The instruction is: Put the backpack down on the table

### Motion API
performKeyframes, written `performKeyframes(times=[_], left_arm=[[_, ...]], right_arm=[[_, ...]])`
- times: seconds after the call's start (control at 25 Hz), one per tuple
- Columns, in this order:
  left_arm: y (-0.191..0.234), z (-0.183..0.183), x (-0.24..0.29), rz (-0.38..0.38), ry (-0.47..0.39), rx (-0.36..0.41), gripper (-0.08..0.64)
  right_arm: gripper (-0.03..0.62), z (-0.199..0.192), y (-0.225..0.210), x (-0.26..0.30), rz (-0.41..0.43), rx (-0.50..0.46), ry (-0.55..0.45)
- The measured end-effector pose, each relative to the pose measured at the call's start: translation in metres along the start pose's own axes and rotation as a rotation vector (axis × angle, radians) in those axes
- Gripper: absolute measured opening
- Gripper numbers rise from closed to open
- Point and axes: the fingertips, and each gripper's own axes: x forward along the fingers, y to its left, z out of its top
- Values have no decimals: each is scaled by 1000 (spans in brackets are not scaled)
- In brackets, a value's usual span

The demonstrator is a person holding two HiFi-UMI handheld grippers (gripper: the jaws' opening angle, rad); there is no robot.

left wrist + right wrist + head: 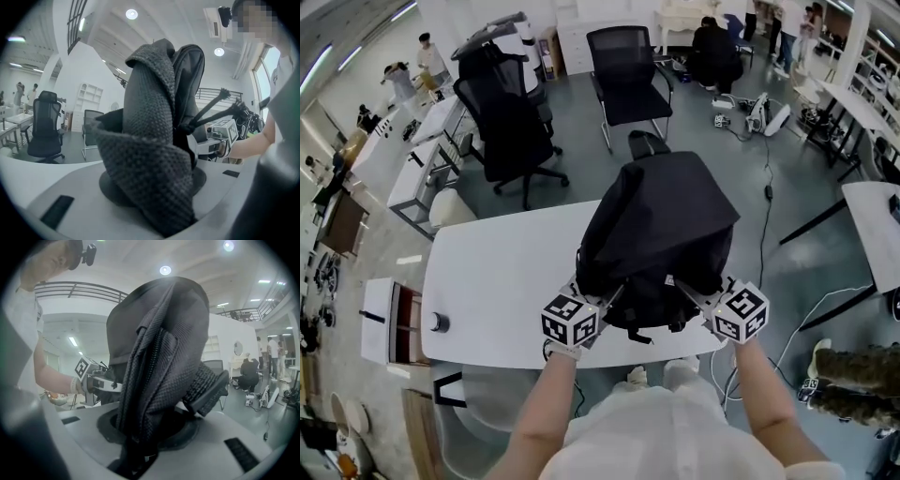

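The large black fabric backpack point(661, 234) is held in front of the person, over the near edge of the white rectangular table point(497, 281), with both tongs on its near, lower end. The left gripper point(589, 286) is clenched on a fold of the grey mesh padded strap point(150, 154), which fills the space between its jaws in the left gripper view. The right gripper point(150, 441) is clenched on the dark woven side panel with a zipper point(154, 371), and this fabric likewise sits pressed between its jaws. The relation that matters for the coming move is this: the bag lies directly ahead of both tongs and rises above them, its long axis running up and away from the person. The table surface is under it and beyond it, so in my judgement the bag should go down and a little forward. I cannot tell whether its bottom already touches the tabletop, because the bag itself covers that place. Both hands are about equally near, one at each lower corner, and neither has an advantage. By count there are one backpack, two grippers and one table below it. One small dark round object point(439, 322) stands near that table's left end, well apart from the bag. At least two black office chairs point(511, 141) stand on the floor behind.
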Motion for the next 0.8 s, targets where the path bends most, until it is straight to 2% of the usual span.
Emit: performKeyframes(times=[0.12, 0.36, 0.8], left_arm=[[19, 1, 23, -4, -19, -13, 167], [47, -18, 65, 17, -6, -38, 167], [97, -44, 117, 51, 13, -97, 167]], right_arm=[[129, 0, -25, 16, -12, -27, 16], [127, -25, -68, 44, 11, -24, 63], [123, -54, -122, 93, 37, -58, 130]])
